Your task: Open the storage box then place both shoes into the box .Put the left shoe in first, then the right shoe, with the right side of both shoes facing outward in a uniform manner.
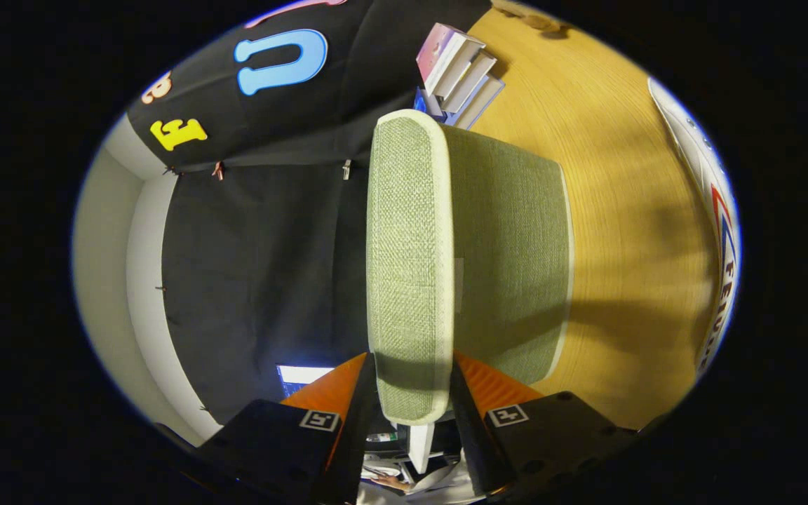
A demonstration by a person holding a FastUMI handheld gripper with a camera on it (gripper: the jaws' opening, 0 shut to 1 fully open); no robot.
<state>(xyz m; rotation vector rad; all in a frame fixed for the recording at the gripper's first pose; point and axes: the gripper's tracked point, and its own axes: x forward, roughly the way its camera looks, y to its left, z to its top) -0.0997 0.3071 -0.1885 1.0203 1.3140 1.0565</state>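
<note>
My gripper (412, 379) is shut on the rim of the storage box's lid (409, 252), a pale green woven fabric panel with cream piping. The rim runs straight ahead from between my fingers, and both fingers press on its near end. The lid's broad green face (509, 259) spreads out to the right of the rim, over the wooden table (628, 210). I cannot see the box's inside. A white shoe (716, 231) with red and blue stripes lies on the table well to the right of the lid.
A stack of books (461, 73) lies on the table beyond the far end of the lid. The booth's black cloth wall (264, 266) hangs to the left of the lid, with a pale wall (113, 280) further left.
</note>
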